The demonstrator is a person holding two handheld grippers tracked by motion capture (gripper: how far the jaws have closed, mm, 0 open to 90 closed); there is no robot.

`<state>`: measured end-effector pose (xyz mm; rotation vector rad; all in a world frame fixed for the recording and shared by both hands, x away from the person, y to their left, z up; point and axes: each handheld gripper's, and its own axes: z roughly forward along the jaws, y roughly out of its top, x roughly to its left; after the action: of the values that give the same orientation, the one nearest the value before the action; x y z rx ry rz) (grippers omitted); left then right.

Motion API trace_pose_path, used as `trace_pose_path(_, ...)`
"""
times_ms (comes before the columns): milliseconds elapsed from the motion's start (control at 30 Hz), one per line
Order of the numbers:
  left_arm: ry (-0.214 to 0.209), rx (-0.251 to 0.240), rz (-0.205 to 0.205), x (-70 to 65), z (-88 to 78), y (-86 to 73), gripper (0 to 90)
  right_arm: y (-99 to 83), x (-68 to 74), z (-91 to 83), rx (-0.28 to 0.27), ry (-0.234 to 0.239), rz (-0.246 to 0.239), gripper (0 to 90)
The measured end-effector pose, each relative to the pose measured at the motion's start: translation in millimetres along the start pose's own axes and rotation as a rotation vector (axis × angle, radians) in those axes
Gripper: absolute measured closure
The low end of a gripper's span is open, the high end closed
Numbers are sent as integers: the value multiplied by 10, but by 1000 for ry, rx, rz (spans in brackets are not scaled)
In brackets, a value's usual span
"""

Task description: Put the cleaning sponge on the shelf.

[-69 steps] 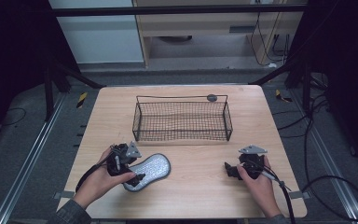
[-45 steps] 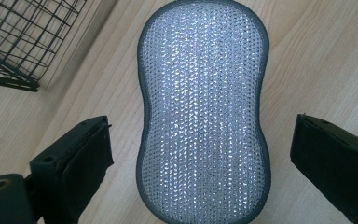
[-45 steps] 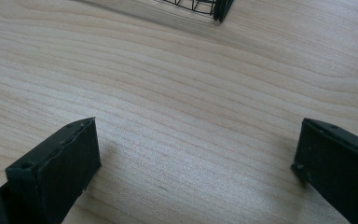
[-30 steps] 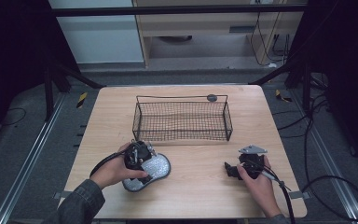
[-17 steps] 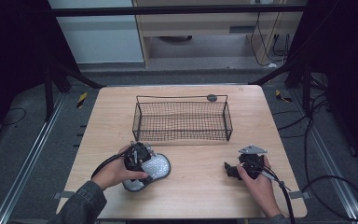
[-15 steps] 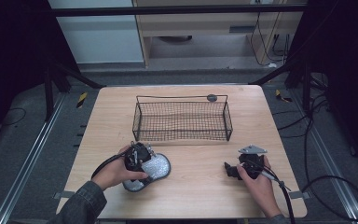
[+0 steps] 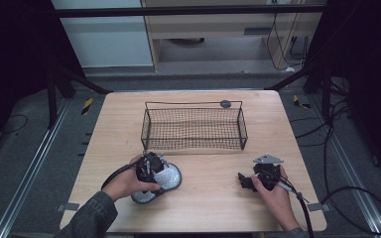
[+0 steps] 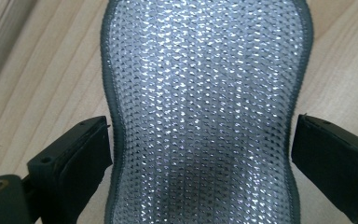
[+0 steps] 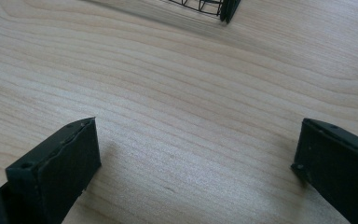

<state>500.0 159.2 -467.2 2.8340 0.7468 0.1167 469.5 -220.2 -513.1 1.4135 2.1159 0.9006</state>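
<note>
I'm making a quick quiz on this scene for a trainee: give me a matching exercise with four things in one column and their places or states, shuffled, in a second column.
Things:
1. silver scrubbing pad
2. wire basket
3. left tool
4. right tool

Places or states:
A. open over bare wood, nothing between its jaws
B. stands at the middle of the table, toward the far side
C. lies flat on the table near the person's left hand
D. open, one jaw on each side of the pad's narrow waist

Pairs: 1-C, 2-B, 3-D, 4-A
</note>
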Motion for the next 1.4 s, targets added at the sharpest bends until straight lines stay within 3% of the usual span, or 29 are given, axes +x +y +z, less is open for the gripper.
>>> trace_pose_path(933, -29, 6, -24, 56, 91, -23, 46, 3, 24, 4, -1, 9, -12, 4)
trace_pose_path(1233, -15, -12, -13, 59, -3, -47, 88, 3, 28, 4, -1, 11, -11, 4)
trace_pose_path(1400, 8, -47, 1, 38, -161, -87, 89, 5, 32, 0, 1, 17, -8, 4)
